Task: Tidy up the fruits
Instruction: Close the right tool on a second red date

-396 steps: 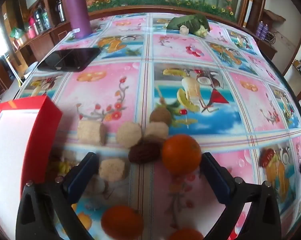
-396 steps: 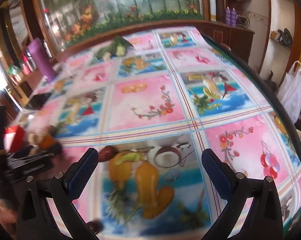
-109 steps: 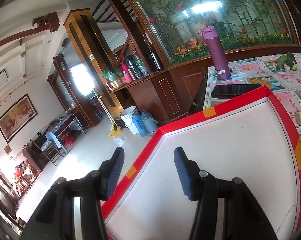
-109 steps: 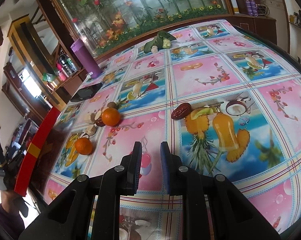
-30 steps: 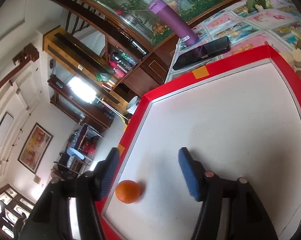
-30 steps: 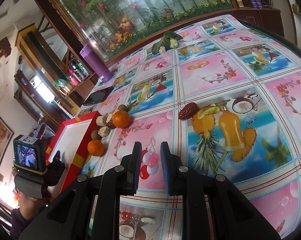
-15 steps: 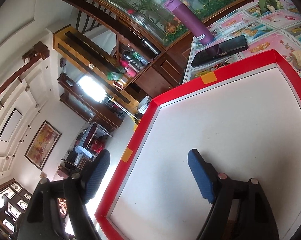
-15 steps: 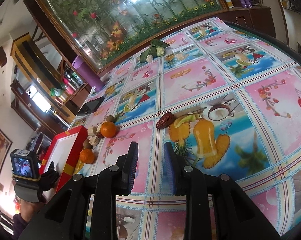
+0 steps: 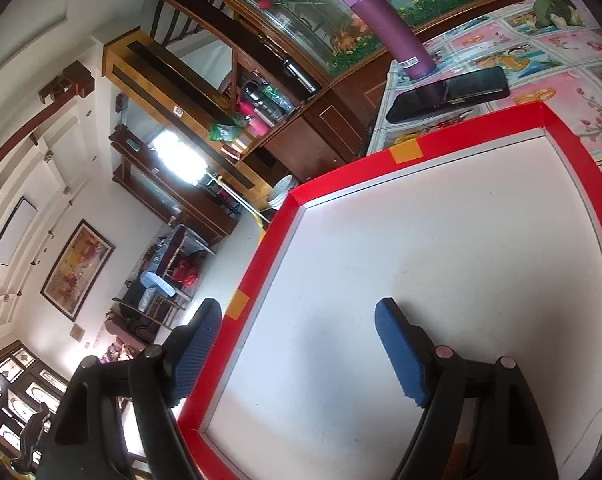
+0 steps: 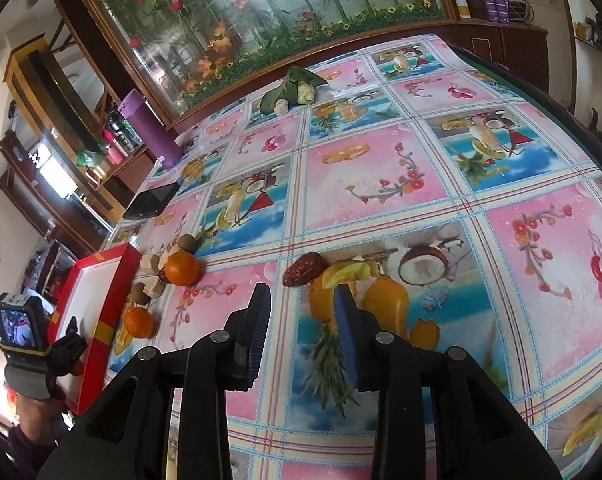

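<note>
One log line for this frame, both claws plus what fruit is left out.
left claw: opening, empty, over red box | right claw: opening, empty, near date | two oranges on table

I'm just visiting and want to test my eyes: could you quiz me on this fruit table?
1. True or false: the right claw grips the date.
2. How many oranges lie on the tablecloth?
3. What does the left claw hover over: A bottle, B tray, C phone?

Key: 1 false, its opening jaws are empty, the date lies beyond them. 2 two. 3 B.
</note>
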Demonstrator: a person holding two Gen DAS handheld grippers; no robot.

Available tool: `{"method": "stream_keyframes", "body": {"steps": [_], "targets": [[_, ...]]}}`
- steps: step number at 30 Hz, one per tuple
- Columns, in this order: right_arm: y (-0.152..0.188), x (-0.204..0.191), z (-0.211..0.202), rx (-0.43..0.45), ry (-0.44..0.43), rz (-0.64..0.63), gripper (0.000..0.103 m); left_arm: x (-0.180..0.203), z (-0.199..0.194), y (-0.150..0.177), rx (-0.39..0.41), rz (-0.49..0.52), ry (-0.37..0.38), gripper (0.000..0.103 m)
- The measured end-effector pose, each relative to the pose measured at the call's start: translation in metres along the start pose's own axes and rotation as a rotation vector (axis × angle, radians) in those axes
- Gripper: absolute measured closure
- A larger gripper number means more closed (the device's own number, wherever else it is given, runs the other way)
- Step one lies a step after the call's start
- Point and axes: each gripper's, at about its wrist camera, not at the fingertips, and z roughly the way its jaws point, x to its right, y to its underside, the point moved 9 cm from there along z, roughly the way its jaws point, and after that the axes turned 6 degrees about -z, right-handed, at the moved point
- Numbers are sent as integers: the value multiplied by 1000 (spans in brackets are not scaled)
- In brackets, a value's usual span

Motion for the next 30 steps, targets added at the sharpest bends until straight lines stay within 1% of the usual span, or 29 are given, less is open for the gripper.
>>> {"method": "stream_keyframes", "body": {"steps": [2, 3, 5, 6, 8, 9, 11, 14, 15, 18, 19, 20, 24, 30], "targets": [[-4, -1, 8, -22, 53, -9, 70, -1, -7, 3, 4, -17, 20, 11], [-4, -1, 13, -38, 76, -8, 70, -1, -14, 2, 24, -30, 38, 10], [-3, -1, 21, -65, 100, 9, 70, -3, -35, -2, 82, -60, 58, 9], [-2, 2, 24, -69, 129, 19, 70, -3, -45, -5, 112, -71, 74, 5], [-1, 5, 27, -68, 156, 23, 70, -2, -68, -11, 163, -89, 117, 2], [0, 6, 28, -68, 162, 25, 70, 2, -79, -14, 179, -96, 157, 2], [3, 7, 32, -66, 178, 21, 70, 21, -100, -20, 190, -89, 296, 1], [4, 6, 34, -58, 189, 7, 70, 52, -128, -23, 163, -76, 511, 1], [3, 6, 35, -57, 181, 6, 70, 62, -133, -25, 147, -73, 558, 1], [2, 7, 35, -48, 162, 13, 69, 89, -137, -28, 81, -65, 641, 1], [2, 7, 35, -48, 157, 11, 69, 96, -136, -29, 54, -71, 663, 1], [2, 7, 35, -49, 150, 12, 69, 102, -133, -30, 27, -74, 668, 1], [0, 10, 35, -47, 111, 49, 69, 123, -128, -30, -39, -64, 705, 2], [0, 8, 35, -50, 106, 48, 69, 134, -136, -32, -47, -59, 731, 2]]}}
